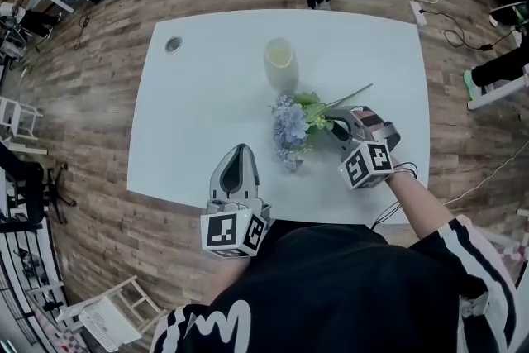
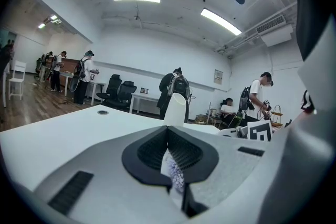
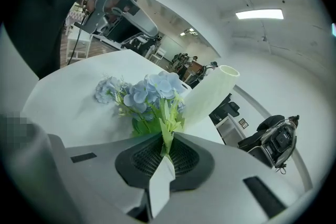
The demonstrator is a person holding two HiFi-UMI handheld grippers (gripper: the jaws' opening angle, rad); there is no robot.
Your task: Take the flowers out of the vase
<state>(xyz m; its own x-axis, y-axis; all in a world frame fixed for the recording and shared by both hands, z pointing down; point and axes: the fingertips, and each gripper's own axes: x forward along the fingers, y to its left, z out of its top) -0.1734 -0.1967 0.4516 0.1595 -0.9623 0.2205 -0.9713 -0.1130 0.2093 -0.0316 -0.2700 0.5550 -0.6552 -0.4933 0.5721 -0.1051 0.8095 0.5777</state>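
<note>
The flowers (image 1: pixel 291 126) are already out of the vase (image 1: pixel 281 66). The right gripper (image 1: pixel 335 126) has its jaws closed tight on the green stems, low down where the leaves begin. The blue blooms fan out straight ahead of its tips, and the bare stem ends trail back past it on the other side. In the right gripper view the pinch is plain, with a stem and leaf squeezed between the ribbed pads.

The vase stands upright and empty on the table (image 1: pixel 207 112), ahead of this gripper and beyond the blooms, clear of them. The blooms look to be lying on the table or just above it, though the head view is too steep to be sure of contact.

The left gripper (image 1: pixel 238 151) hangs near the table edge, on the right gripper's left and well short of the flowers. Its jaws are together with nothing in them, and the bouquet shows only far off through the slit between them.

The step in hand seems to be setting the bunch down. The next move probably calls for letting the stems settle flat, then opening the jaws and backing away along the stems without dragging the blooms or nudging the vase.
</note>
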